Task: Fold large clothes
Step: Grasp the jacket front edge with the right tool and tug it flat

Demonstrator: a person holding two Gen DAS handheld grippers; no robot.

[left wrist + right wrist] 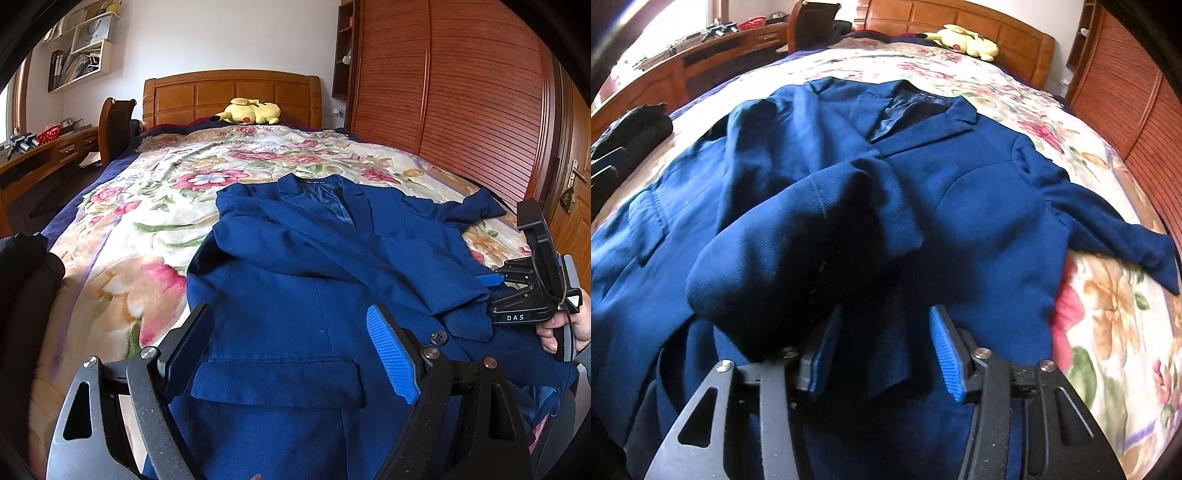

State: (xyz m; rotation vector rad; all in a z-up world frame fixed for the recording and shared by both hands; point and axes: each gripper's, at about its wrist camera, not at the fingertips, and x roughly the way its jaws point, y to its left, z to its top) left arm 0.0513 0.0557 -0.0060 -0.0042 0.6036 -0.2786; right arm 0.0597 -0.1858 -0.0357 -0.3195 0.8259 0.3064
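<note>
Blue jacket (295, 266) is spread on floral bedspread (155, 206); wooden headboard (229, 96) behind; "DAS" is read on right gripper (496, 278), jaws part-spread, nothing pinched; left gripper (295, 354) is spread wide, empty.

A blue blazer (979, 206) lies on the floral bedspread (1108, 314), one sleeve (798, 236) folded across above the half-open right gripper (882, 350).

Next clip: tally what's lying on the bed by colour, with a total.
Blue: 1, jacket
Yellow: 1, plush toy
Black: 1, dark clothing at the bed's edge
Total: 3
</note>
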